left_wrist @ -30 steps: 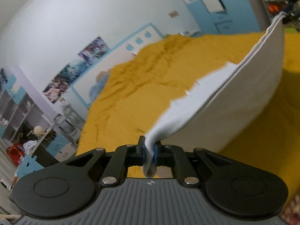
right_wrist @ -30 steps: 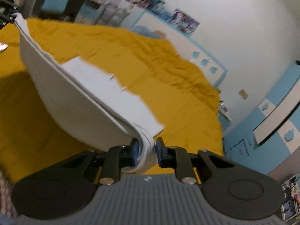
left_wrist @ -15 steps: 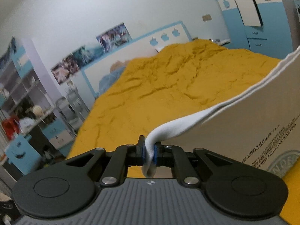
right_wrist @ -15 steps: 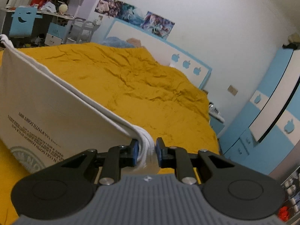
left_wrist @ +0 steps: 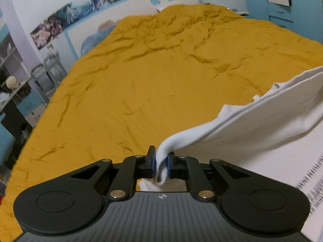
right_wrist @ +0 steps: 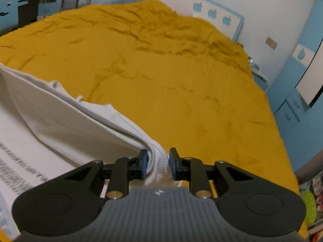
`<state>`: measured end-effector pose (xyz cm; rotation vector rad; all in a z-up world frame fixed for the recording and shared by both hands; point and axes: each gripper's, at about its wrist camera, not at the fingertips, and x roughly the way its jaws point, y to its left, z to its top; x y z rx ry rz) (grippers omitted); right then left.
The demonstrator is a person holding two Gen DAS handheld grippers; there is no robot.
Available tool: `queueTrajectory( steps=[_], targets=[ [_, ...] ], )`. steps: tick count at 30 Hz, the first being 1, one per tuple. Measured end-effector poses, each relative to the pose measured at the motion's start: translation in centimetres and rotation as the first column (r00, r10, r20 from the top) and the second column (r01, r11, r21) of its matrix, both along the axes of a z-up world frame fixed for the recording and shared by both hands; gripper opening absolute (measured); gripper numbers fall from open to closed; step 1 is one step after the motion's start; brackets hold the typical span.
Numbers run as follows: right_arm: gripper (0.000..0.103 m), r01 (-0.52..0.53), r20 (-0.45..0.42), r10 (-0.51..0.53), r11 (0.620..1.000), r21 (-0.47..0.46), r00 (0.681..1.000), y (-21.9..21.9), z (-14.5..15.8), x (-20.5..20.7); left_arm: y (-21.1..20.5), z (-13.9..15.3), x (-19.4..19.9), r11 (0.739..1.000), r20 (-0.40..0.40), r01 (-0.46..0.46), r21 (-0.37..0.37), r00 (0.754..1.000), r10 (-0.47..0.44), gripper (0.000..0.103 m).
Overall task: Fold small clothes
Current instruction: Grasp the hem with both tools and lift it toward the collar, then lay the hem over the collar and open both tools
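Two hand-held grippers are bringing a white garment [left_wrist: 262, 129] down toward a bed covered in a mustard-yellow bedspread [left_wrist: 161, 76], lower and closer than a second ago, when the cloth was hanging high in a taut arc between them. The left gripper [left_wrist: 161, 166] is pinching a bunched corner of the fabric between its blue pads, jaws nearly closed and just beginning to ease apart; from there the cloth is trailing off to the right of the jaws, its printed lettering now lying flat at the frame's edge. The right gripper [right_wrist: 158, 164] is loosening more plainly: the folded edge of the garment [right_wrist: 66, 125] is sitting against the left pad, while a sliver of space is showing beside the right pad, a wider gap than earlier. From these jaws the fabric is spreading away to the left in stacked layers. Ahead of both sets of jaws, the wrinkled bedspread [right_wrist: 161, 64] is now filling most of each view, replacing the walls and posters seen before.
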<state>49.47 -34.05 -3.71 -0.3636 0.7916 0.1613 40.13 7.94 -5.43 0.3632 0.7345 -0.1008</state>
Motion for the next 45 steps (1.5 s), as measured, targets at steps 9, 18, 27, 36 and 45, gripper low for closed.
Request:
queueTrajectory(
  steps=[9, 18, 27, 36, 45],
  targets=[
    [0.041, 0.132, 0.050, -0.135, 0.989, 0.061, 0.990, -1.0, -3.9, 4.0, 4.1, -1.0, 2.6, 0.971, -0.005, -0.143, -0.191, 0.989, 0.145, 0.046],
    [0.047, 0.289, -0.072, -0.288, 0.849, 0.443, 0.955, -6.9, -5.7, 6.4, 11.5, -3.4, 3.4, 0.738, -0.207, -0.329, -0.590, 0.944, 0.255, 0.050],
    [0.003, 0.269, -0.069, -0.284, 0.761, 0.590, 0.956, -7.5, -6.6, 6.8, 11.7, -2.4, 2.4, 0.700, -0.097, -0.257, -0.667, 0.961, 0.260, 0.008],
    [0.002, 0.299, -0.053, -0.350, 0.701, 0.647, 0.935, -8.7, -6.6, 7.0, 11.1, -2.4, 4.0, 0.730, -0.061, -0.251, -0.636, 0.959, 0.277, 0.008],
    [0.002, 0.381, -0.075, -0.419, 0.718, 0.582, 0.905, -9.5, -6.9, 6.1, 11.6, -2.1, 4.3, 0.777, -0.103, -0.363, -0.515, 0.925, 0.364, 0.014]
  ],
)
